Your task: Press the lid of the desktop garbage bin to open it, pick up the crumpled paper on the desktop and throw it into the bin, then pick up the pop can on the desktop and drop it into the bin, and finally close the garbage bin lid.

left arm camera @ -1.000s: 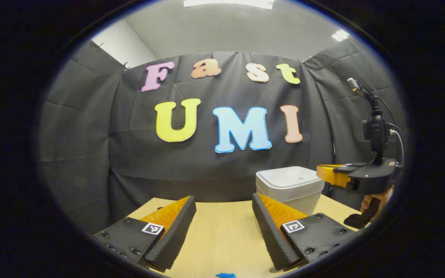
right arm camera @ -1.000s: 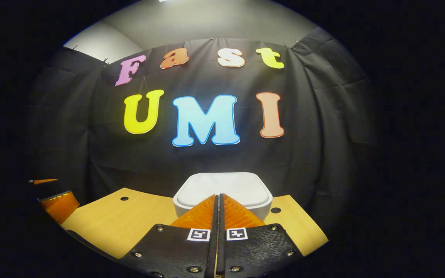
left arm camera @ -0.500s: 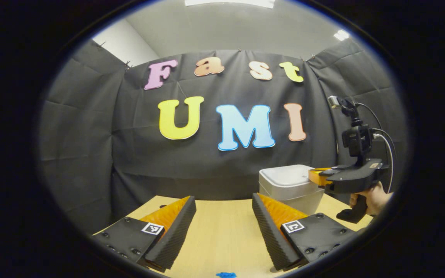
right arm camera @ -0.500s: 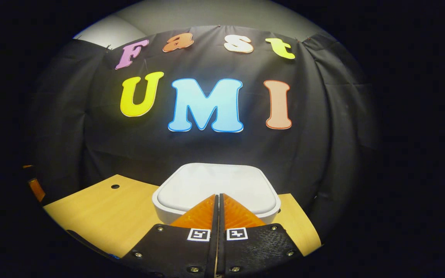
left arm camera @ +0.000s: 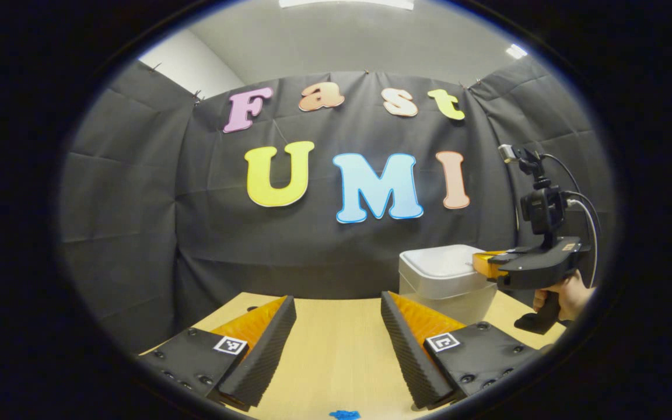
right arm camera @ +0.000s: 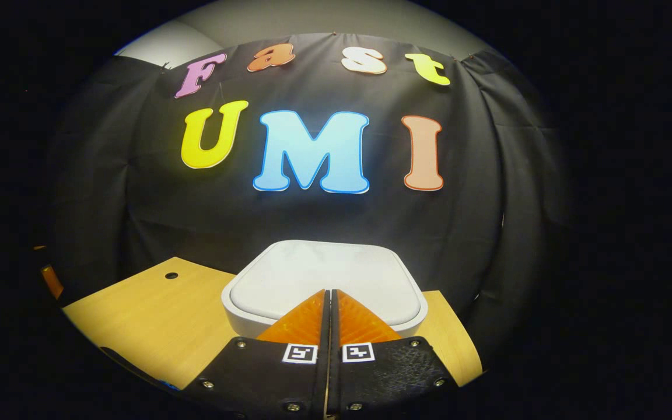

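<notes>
A smooth, rounded-square white bin (right arm camera: 324,280) is sitting lid-down at lower centre on the pale wood-grain desk (right arm camera: 149,315). The right tool (right arm camera: 329,290), fingers pressed together, is hovering over its lid; the left tool (left arm camera: 339,303) is gaping wide.

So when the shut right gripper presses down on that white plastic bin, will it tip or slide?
Probably stays put: the white plastic bin looks squat and broad-based. Being likely light, it might skid on the smooth wooden desktop. The right gripper sits at the lid's near edge, so off-centre pressure could rock it.
</notes>
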The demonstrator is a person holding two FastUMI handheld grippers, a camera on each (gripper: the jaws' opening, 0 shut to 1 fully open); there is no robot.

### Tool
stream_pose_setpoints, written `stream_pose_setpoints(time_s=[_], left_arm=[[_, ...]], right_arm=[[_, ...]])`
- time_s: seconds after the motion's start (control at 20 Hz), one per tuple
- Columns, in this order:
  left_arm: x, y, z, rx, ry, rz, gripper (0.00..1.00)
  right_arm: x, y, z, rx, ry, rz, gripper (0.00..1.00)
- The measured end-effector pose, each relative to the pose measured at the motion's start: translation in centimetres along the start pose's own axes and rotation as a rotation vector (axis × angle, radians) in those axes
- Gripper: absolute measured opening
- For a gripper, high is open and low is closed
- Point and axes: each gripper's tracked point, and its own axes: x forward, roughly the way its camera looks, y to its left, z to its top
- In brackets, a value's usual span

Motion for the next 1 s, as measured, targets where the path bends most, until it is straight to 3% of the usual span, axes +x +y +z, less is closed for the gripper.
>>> stream_pose_setpoints(time_s=[0.2,0.45,1.0], left_arm=[[0.0,0.0,0.3,0.001,-0.004,0.009,0.96],[-0.1,-0.1,0.4,-0.002,-0.002,0.014,0.96],[-1.8,-1.1,0.4,-0.003,-0.012,-0.007,0.96]], right_arm=[[0.0,0.0,0.3,0.01,0.005,0.001,0.01],[-0.8,-0.3,3.3,0.042,-0.073,0.022,0.01],[-3.6,-0.8,7.0,-0.005,-0.174,0.007,0.01]])
